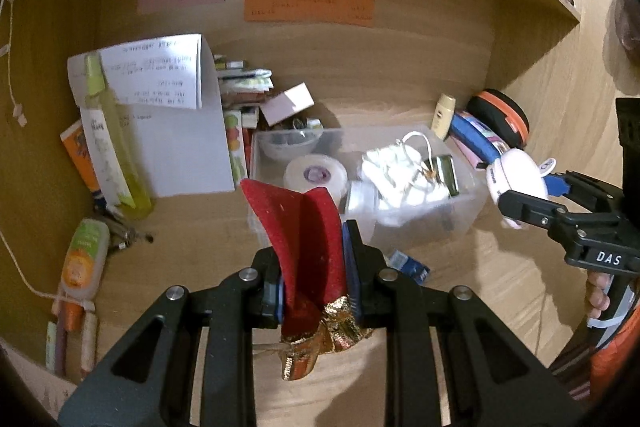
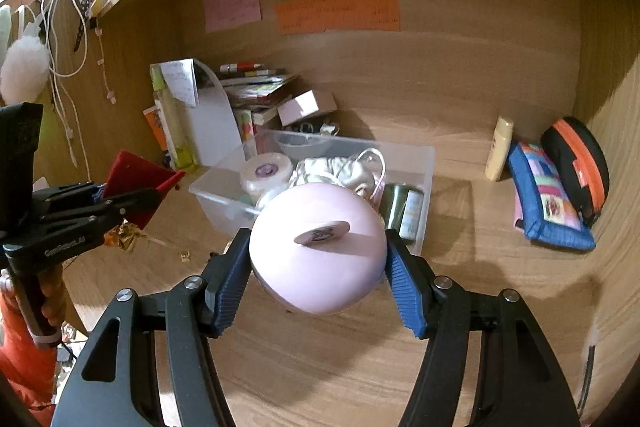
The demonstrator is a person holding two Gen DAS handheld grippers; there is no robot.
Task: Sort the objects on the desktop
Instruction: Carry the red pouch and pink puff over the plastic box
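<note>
Right now both grippers are holding something over the wooden desk (image 2: 320,367). The left gripper (image 1: 316,287) squeezes a red cloth thing (image 1: 304,227) with crinkly gold trim (image 1: 320,339) at its bottom end. The red part sticks up between the two fingers, and the gold part hangs down behind them. From the right wrist view, that same red thing (image 2: 136,179) is off to the left, up above the desk.

The right gripper (image 2: 318,267) grips a round pink ball-shaped thing (image 2: 320,259) with a small oval sticker (image 2: 322,233) on top. Its blue finger pads (image 2: 404,291) press on both sides of the ball. The ball is held just in front of a clear plastic bin (image 2: 424,163).

Inside the bin sit a white roll of tape (image 2: 266,171), a white bundle with a looped cord (image 2: 340,167), and a dark green jar (image 2: 404,207).

To the right of the bin, near the back wall, are a small cream bottle (image 2: 499,147), a blue patchwork pouch (image 2: 548,199), and a black case with an orange zipper (image 2: 576,163). Pink, green and orange paper notes (image 2: 338,11) are stuck on the back wall.
</note>
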